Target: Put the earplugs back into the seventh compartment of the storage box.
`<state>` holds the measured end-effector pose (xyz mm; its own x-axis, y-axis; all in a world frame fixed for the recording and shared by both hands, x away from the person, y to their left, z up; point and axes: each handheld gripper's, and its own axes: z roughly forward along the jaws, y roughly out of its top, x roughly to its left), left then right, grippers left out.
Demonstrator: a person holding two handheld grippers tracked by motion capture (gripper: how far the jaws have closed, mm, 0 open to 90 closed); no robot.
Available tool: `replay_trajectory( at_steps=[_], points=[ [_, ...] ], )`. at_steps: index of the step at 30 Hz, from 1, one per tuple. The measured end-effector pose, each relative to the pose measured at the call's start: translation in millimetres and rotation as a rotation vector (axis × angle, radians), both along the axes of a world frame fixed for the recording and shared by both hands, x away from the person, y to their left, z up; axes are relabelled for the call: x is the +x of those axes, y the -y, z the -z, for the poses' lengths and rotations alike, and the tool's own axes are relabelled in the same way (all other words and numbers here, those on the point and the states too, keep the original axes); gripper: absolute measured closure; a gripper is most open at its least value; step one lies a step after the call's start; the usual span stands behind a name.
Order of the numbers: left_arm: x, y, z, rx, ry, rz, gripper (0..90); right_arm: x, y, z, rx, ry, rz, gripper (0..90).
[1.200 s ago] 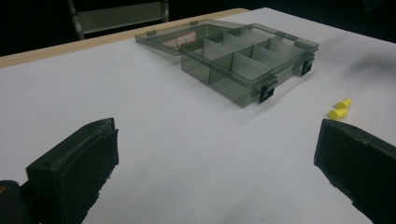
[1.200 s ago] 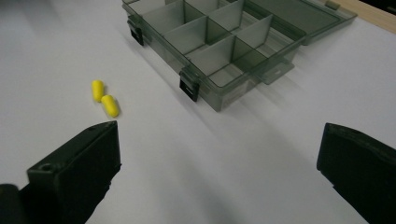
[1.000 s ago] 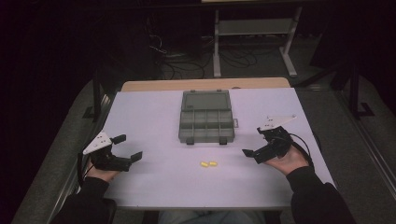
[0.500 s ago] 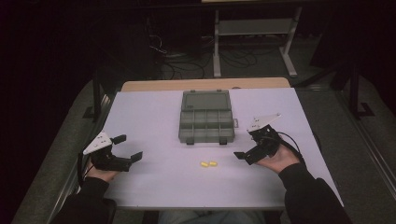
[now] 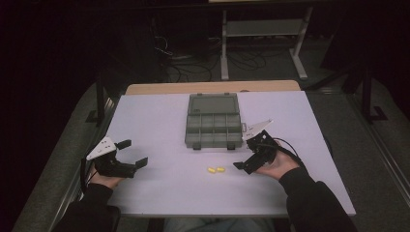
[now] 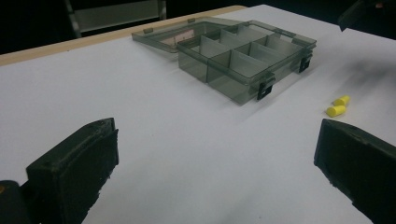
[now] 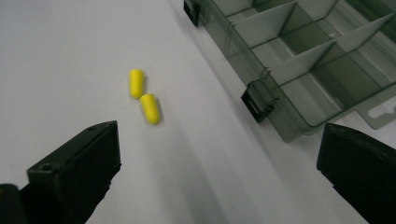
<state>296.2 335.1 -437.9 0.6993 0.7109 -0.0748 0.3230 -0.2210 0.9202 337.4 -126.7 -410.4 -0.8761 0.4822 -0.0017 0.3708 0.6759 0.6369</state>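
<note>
Now my right tool stands wide, holding nothing, with two yellow earplugs at its nine o'clock on the bench. They touch; closing carelessly may push one away. My left tool is wide too.

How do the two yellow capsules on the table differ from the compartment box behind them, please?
The yellow capsules are small, rounded, solid bright yellow; the box is far larger, rectangular and see-through grey. The capsules lie loose on the white table, close by the open right gripper; the box stands farther back, lid folded open, its compartments looking empty. Both rest on the table, ungripped.
</note>
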Motion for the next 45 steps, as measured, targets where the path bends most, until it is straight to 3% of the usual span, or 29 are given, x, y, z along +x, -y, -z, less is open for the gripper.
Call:
replay_trajectory(
  at_steps=[30, 33, 34, 38, 45],
  points=[
    [0.1, 0.8, 0.0, 0.009, -0.004, 0.012, 0.0, 4.2, -54.0, 26.5, -0.065, -0.048, -0.141, 0.1],
    [0.1, 0.6, 0.0, 0.006, -0.004, 0.013, 0.0, 5.0, -58.4, 29.9, -0.077, -0.066, -0.163, 4.7],
    [0.1, 0.5, 0.0, 0.005, -0.004, 0.012, 0.0, 5.3, -60.3, 32.1, -0.085, -0.075, -0.177, 10.7],
    [0.1, 0.5, 0.0, 0.006, -0.003, 0.015, 0.0, 4.9, -62.6, 34.6, -0.094, -0.071, -0.19, 15.6],
    [-0.1, 0.9, 0.0, 0.005, -0.003, 0.016, 0.0, 6.0, -65.8, 38.1, -0.116, -0.121, -0.217, 35.3]
  ],
)
